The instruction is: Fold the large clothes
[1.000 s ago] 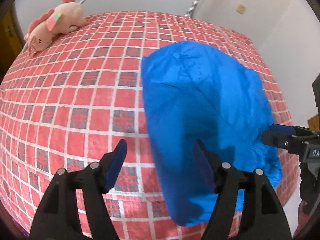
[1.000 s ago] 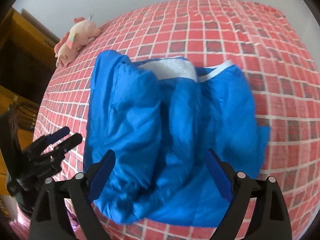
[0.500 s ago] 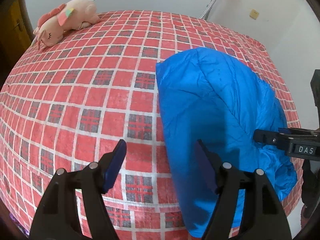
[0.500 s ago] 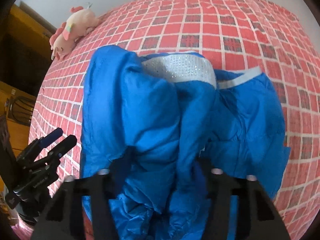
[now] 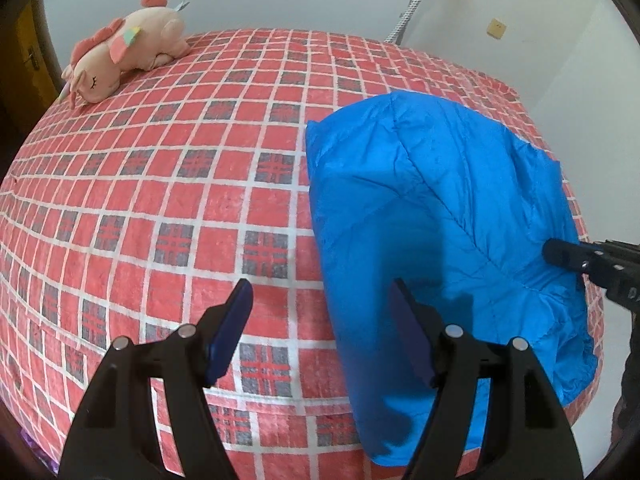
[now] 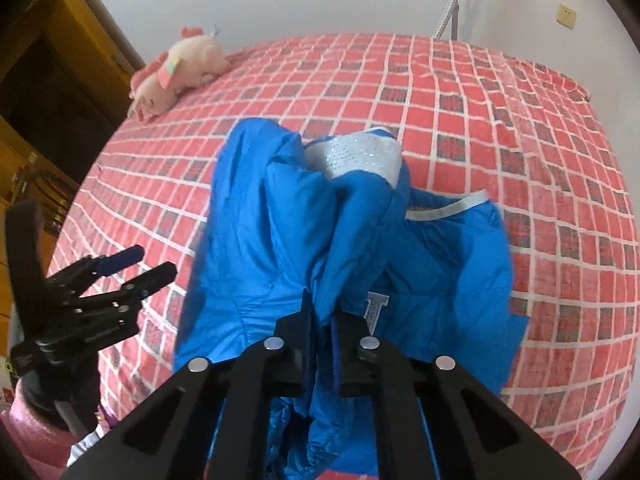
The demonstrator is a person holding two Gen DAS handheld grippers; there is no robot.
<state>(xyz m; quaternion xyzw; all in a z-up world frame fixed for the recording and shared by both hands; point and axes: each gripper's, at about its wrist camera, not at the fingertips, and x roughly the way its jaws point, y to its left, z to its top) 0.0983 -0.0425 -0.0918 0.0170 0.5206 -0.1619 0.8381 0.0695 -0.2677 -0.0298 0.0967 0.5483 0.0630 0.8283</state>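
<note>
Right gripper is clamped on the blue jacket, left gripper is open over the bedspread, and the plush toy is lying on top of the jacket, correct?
Not quite. The plush toy lies on the bedspread at its far corner, well apart from the blue jacket; the right wrist view shows it. The right gripper is clamped on the jacket and the left gripper is open over the bedspread.

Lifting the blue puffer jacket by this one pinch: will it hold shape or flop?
Probably flops: the blue puffer jacket drapes in loose folds around the right gripper. Its smooth shell looks slippery. Likely light, being puffy.
</note>
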